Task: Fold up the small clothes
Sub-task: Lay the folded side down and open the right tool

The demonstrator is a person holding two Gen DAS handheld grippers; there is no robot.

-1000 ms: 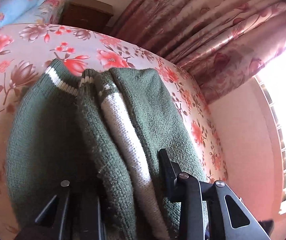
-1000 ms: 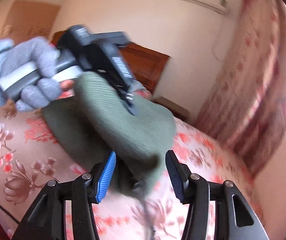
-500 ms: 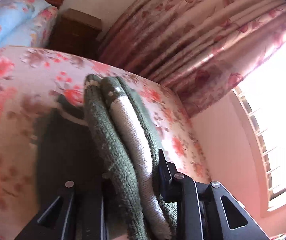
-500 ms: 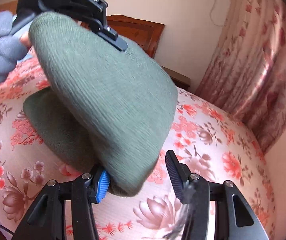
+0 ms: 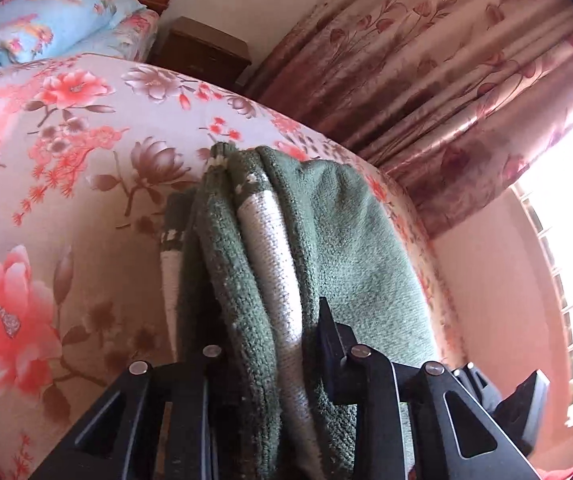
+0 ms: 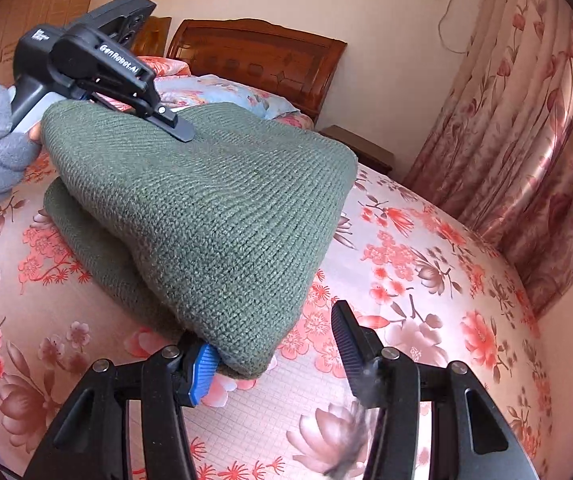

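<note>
A small green knit garment with white stripes (image 5: 270, 264) lies folded over on the floral bed. My left gripper (image 5: 266, 344) is shut on its bunched edge and holds it up; in the right wrist view the left gripper (image 6: 166, 116) sits on top of the green garment (image 6: 214, 216), held by a grey-gloved hand. My right gripper (image 6: 274, 344) is open at the garment's near corner, with the corner lying over the blue left pad (image 6: 202, 364).
The floral bedsheet (image 6: 426, 280) spreads to the right. A wooden headboard (image 6: 254, 52), blue pillows (image 5: 46, 28) and a nightstand (image 5: 202, 52) are at the far end. Pink floral curtains (image 6: 526, 120) and a bright window (image 5: 566, 240) stand beside the bed.
My left gripper has carried the folded garment over and lowered it toward the bed. My right gripper stays open at the garment's near corner.
</note>
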